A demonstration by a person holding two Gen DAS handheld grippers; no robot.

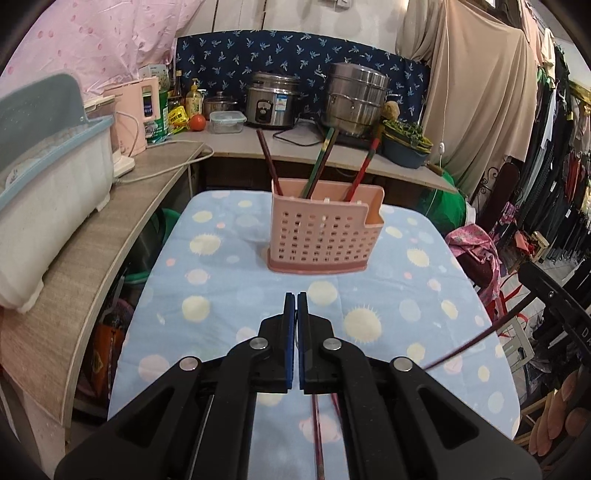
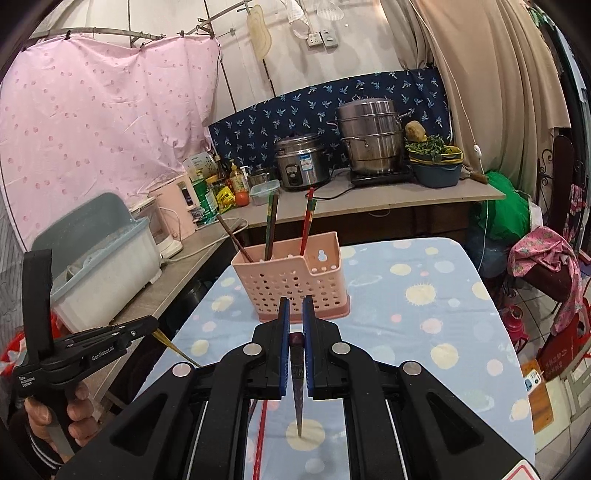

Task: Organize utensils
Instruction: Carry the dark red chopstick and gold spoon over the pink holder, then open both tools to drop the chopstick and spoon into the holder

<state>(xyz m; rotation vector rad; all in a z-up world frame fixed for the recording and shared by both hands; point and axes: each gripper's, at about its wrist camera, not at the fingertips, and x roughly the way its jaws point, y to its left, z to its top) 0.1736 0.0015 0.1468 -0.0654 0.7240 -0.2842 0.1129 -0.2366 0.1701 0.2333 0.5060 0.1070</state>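
Both grippers hovered before the pink holder (image 2: 291, 278): left gripper (image 1: 295, 299) shut, grip contents indiscernible; right gripper (image 2: 295, 304) clamped a chopstick (image 2: 298, 384).

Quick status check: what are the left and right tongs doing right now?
Left tongs: closed on a thin gold-tipped chopstick.
Right tongs: closed on a dark patterned chopstick.

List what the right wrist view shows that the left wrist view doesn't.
Right wrist only: a chopstick clamped in the right gripper, the hand holding the left gripper, a cream paddle on the wall. Left wrist only: the left gripper's shut fingers head-on, racks of dark clothes. Both: the pink holder with chopsticks, rice cooker, steamer pot, blue cloth.
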